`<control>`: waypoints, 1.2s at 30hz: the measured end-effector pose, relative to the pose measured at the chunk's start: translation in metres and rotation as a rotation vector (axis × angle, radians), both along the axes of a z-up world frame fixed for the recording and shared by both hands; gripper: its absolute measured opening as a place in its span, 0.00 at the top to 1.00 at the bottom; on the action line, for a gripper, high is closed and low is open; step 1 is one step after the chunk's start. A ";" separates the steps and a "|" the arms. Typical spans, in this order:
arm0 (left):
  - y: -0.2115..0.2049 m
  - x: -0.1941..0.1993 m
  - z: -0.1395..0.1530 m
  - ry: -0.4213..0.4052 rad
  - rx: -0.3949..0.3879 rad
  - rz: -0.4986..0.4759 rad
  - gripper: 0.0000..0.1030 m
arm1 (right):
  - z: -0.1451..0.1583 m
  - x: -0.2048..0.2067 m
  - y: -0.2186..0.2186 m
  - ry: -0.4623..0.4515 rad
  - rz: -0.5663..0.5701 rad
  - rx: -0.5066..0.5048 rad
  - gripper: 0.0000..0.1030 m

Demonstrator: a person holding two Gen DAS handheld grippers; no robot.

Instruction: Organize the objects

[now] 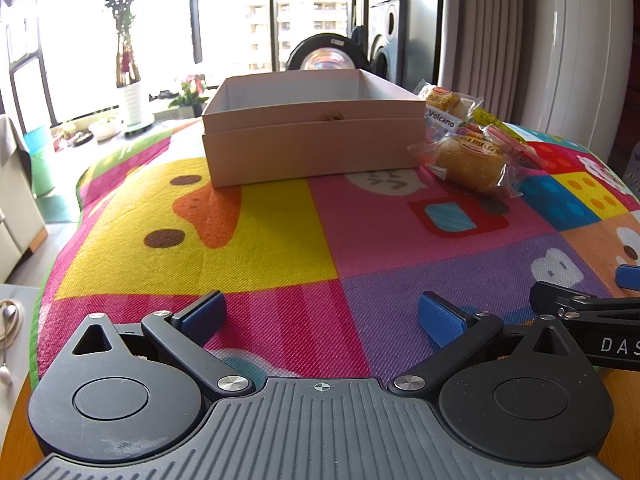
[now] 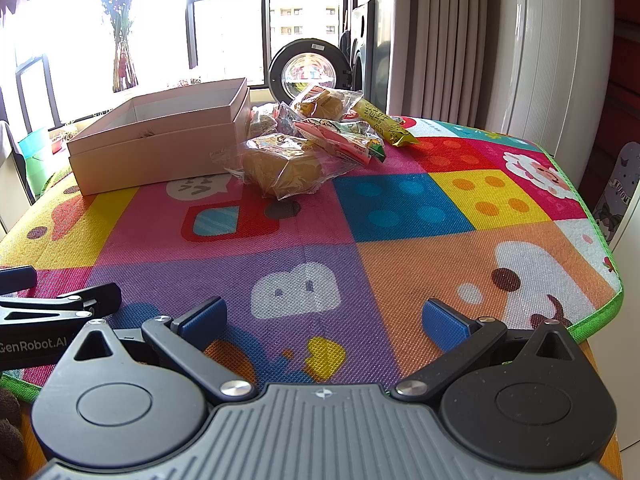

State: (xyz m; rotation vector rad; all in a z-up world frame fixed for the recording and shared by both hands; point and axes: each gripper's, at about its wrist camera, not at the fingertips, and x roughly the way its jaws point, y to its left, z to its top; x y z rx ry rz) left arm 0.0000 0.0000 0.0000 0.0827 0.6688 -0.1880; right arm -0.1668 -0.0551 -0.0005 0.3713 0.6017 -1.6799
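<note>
Left gripper and right gripper held low over surface, jaws wide apart, nothing gripped. Snack packets heaped just beside open box, probably meant for packing inside; box looks empty.

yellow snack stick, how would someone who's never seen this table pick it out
Start at the open box on the colourful mat; a pile of wrapped snacks sits to its right. The yellow snack stick lies at the pile's far right edge, the only long, narrow yellow packet there.

Blown-out window glare — fisheye-bent edges
</note>
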 end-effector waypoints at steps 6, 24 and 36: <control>0.000 0.000 0.000 0.001 -0.005 -0.016 0.00 | 0.000 0.000 0.000 -0.001 0.000 0.000 0.00; 0.000 0.000 0.000 0.003 -0.018 -0.070 0.00 | 0.000 0.000 0.000 -0.002 -0.001 0.000 0.00; 0.000 0.000 0.000 0.005 -0.027 -0.107 0.00 | 0.000 0.001 0.000 -0.004 -0.002 0.000 0.00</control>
